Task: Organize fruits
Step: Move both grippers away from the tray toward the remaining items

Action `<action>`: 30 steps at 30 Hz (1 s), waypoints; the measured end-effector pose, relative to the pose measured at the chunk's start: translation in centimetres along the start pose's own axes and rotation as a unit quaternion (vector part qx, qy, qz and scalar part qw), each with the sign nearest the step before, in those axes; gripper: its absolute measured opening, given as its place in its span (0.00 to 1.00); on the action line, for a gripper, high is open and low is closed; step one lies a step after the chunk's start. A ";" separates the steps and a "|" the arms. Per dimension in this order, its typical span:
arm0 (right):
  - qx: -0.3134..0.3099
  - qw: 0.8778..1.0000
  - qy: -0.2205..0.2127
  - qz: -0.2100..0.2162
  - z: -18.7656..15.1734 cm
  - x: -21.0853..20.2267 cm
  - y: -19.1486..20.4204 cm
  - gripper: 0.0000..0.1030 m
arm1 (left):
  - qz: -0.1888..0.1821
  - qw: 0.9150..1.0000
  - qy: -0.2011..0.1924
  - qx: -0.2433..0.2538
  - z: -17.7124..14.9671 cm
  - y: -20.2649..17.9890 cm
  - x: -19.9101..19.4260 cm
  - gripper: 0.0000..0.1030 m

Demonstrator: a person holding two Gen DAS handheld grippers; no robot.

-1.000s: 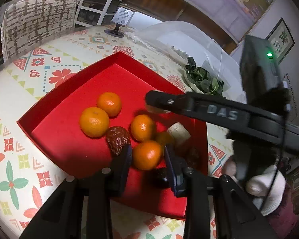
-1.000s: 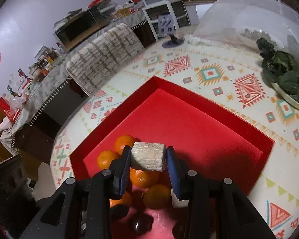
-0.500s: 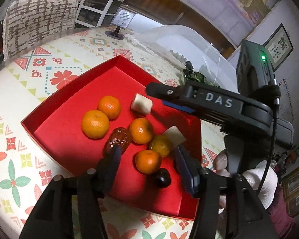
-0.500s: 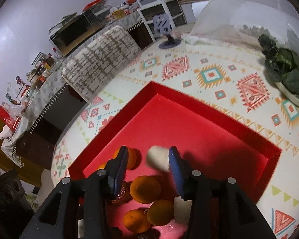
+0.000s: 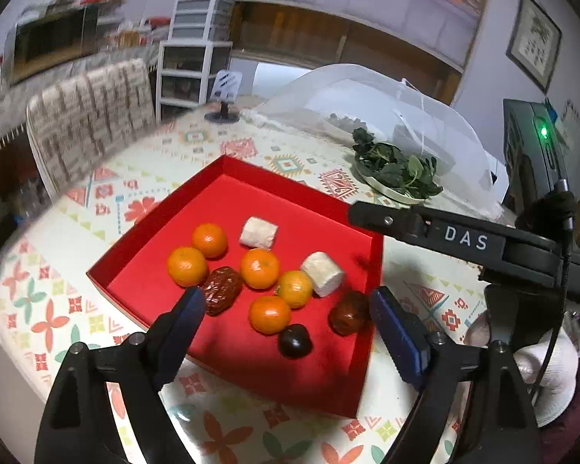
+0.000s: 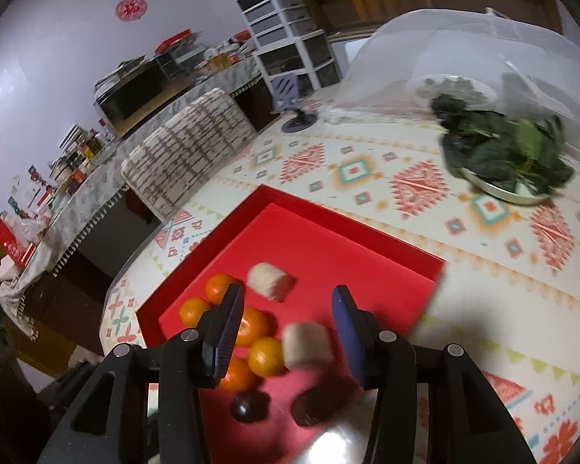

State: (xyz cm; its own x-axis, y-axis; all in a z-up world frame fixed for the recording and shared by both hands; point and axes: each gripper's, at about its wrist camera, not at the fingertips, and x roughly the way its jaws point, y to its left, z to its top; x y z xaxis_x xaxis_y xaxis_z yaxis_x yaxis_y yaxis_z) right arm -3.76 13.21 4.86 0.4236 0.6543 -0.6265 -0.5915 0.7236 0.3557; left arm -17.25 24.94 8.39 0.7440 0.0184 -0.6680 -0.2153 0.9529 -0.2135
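Observation:
A red tray (image 5: 290, 201) holds several oranges, two white cylinder pieces, two brown dates and one dark round fruit (image 5: 294, 341). My left gripper (image 5: 286, 305) hovers above the tray's near side; its jaws are opening and stand wide with nothing pressed between them. An orange (image 5: 270, 314) lies loose on the tray below. My right gripper (image 6: 288, 301) hangs over the tray, jaws opening and gripping nothing. One white piece (image 6: 270, 280) rests beyond its tips, the other (image 6: 307, 344) below them. A finger (image 5: 386, 220) of the right gripper crosses the left wrist view.
A plate of dark greens (image 5: 396, 172) and a clear mesh food cover (image 5: 367, 104) stand behind the tray on the patterned tablecloth. A small stand (image 5: 222, 89) sits at the table's far edge. A patterned chair (image 5: 89, 108) and plastic drawers (image 5: 191, 65) lie beyond.
The left gripper let go of an orange, opened wide and drew back and up. The right gripper released a white piece, which now lies on the tray, and pulled back.

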 end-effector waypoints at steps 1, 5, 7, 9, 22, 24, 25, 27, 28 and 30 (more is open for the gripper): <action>0.006 1.000 -0.003 -0.003 -0.3 -0.6 -0.6 0.51 | 0.008 1.000 -0.003 0.009 -0.1 -0.8 -0.3 0.84; 0.022 1.000 -0.013 -0.009 -1.4 -2.7 -2.5 0.51 | 0.028 0.999 -0.012 0.037 -0.4 -3.1 -0.8 0.84; 0.027 0.999 -0.020 -0.011 -2.0 -3.9 -3.3 0.51 | 0.036 0.998 -0.016 0.049 -0.6 -4.1 -1.1 0.84; 0.032 0.999 -0.027 -0.012 -2.7 -5.1 -4.1 0.52 | 0.043 0.997 -0.018 0.061 -0.7 -5.3 -1.2 0.84; 0.077 0.995 -0.055 -0.030 -6.1 -10.3 -10.7 0.56 | 0.039 0.992 -0.005 0.122 -2.1 -12.8 -0.7 0.84; 0.086 0.994 -0.059 -0.034 -6.6 -11.3 -12.2 0.56 | 0.028 0.992 0.005 0.125 -2.2 -13.7 -0.3 0.84; 0.091 0.993 -0.062 -0.039 -6.9 -11.9 -13.1 0.56 | 0.023 0.992 0.009 0.124 -2.1 -14.0 -0.1 0.84; 0.100 0.991 -0.065 -0.052 -7.6 -13.2 -14.9 0.56 | 0.012 0.992 0.014 0.124 -2.1 -14.8 0.1 0.84; 0.106 0.990 -0.066 -0.060 -7.9 -13.8 -15.8 0.56 | 0.006 0.992 0.015 0.124 -1.9 -15.2 0.2 0.84; 0.122 0.987 -0.068 -0.080 -8.7 -15.1 -18.1 0.56 | -0.010 0.992 0.019 0.124 -1.7 -16.0 0.7 0.84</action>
State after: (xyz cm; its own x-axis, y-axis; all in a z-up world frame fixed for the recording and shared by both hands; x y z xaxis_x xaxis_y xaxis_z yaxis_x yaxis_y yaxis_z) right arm -5.37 -11.65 1.83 0.5963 0.5393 -0.5947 -0.3344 0.8403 0.4267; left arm -14.36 9.14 10.11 0.7207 -0.0091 -0.6932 -0.0338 0.9983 -0.0482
